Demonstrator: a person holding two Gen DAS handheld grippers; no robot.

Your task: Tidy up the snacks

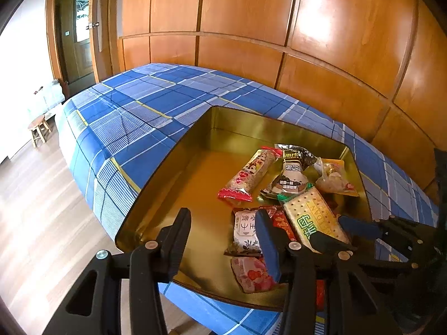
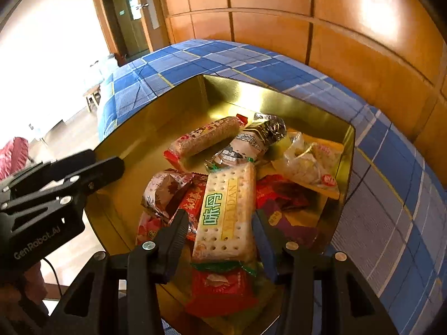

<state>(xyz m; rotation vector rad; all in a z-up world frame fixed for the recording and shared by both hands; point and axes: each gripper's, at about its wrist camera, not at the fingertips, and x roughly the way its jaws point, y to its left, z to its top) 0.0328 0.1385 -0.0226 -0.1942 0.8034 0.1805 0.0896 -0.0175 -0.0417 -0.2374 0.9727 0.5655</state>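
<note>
A gold tin tray sits on the blue plaid cloth and holds several wrapped snacks. A white cracker pack with green letters lies on top of the pile. My right gripper is open with its fingers on either side of the cracker pack, not closed on it. My left gripper is open and empty over the tray's near left part, beside a white patterned pack. A long red-ended rice bar lies farther back.
The cloth-covered table stands against an orange wood-panel wall. The wood floor drops away on the left, with a small stool and a doorway beyond. The left gripper shows in the right wrist view.
</note>
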